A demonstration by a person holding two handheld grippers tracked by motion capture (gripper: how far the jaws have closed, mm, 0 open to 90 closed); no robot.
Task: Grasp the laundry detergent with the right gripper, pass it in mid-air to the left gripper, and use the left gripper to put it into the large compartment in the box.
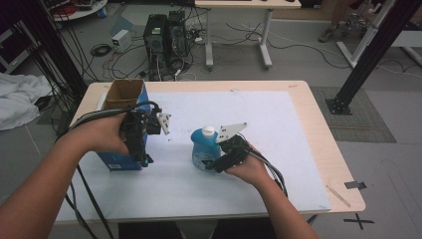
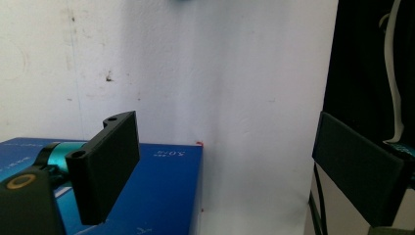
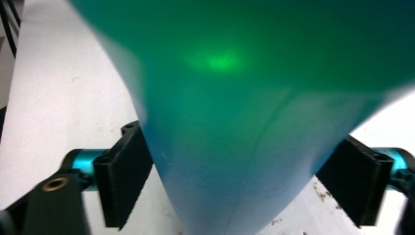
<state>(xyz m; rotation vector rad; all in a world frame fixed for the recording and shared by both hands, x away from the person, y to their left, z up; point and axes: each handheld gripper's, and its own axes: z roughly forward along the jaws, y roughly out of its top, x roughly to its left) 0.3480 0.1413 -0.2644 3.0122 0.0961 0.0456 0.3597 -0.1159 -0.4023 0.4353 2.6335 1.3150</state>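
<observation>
- High view: I count one blue bottle (image 1: 204, 149) with one white cap (image 1: 208, 130), standing upright near the middle of the white mat (image 1: 278, 149) that covers the table (image 1: 323, 144). My right gripper (image 1: 211, 163) sits at the bottom of the bottle, on its right. One open blue box (image 1: 124, 107) stands at the mat's left edge, and my left gripper (image 1: 144, 159) hangs just in front of it, well apart from the bottle.
- Left gripper view: two black jaws stand wide with only white mat between them — they hold nothing. One jaw hangs over the lower end of the blue box (image 2: 161, 196).
- Right gripper view: the bottle (image 3: 244, 127) fills the gap between the two jaws. The left jaw lies right against its wall — whether the right one touches I cannot tell, the edge is blurred.
</observation>
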